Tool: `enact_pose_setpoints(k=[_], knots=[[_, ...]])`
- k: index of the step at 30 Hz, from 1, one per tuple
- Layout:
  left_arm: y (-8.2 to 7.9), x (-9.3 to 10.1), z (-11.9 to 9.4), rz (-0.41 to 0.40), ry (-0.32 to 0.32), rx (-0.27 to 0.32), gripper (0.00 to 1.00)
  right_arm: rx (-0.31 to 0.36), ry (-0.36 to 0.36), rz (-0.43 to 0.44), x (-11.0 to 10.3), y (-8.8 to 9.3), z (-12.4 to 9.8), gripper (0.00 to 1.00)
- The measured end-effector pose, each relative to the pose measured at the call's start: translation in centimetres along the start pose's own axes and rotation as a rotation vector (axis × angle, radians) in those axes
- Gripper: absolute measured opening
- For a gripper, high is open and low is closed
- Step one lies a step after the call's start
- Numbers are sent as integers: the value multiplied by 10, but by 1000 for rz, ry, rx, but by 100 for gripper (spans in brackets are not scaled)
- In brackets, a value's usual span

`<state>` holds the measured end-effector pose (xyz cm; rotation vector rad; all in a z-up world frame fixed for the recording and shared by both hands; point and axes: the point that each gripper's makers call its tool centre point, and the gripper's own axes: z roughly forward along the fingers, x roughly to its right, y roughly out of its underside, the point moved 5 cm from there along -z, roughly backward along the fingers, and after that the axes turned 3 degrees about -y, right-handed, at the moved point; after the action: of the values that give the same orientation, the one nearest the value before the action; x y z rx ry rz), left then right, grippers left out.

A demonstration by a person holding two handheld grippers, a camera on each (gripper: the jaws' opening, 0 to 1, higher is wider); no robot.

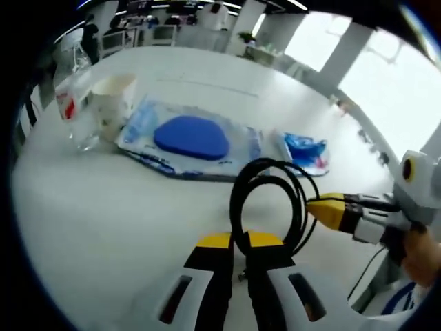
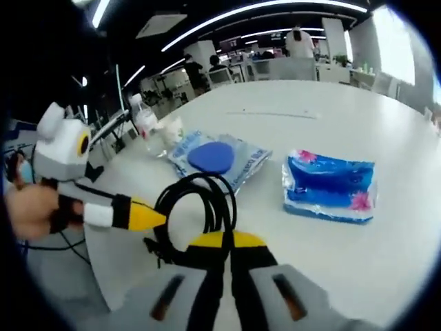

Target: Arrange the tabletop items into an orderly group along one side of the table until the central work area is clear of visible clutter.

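Over table edge: I hold black cable coil [image 1: 265, 200] clamped in left gripper [image 1: 240, 265] and right gripper [image 2: 224, 258].
Risk: loops spring loose, snagging tissue pack [image 2: 329, 186].

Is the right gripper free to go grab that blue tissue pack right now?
Probably not. The right gripper looks shut on the black cable, which the left gripper also holds. The path to the tissue pack looks open, but the cable must go first.

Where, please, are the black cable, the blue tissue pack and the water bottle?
black cable [image 1: 265, 200]: left gripper view, loop's left side.
blue tissue pack [image 2: 329, 187]: right gripper view, top face.
water bottle [image 1: 74, 96]: left gripper view, clear body.
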<state>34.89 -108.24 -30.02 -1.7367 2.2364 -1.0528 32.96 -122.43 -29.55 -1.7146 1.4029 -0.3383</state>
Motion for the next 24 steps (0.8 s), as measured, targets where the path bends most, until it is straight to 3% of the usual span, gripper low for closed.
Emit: enact_pose_setpoints(k=[6, 24], knots=[[-4, 20, -4, 24, 44, 6, 1, 34, 32, 99, 8, 5, -20, 0], [2, 82, 15, 126, 157, -29, 1, 83, 147, 214, 44, 24, -75, 0]])
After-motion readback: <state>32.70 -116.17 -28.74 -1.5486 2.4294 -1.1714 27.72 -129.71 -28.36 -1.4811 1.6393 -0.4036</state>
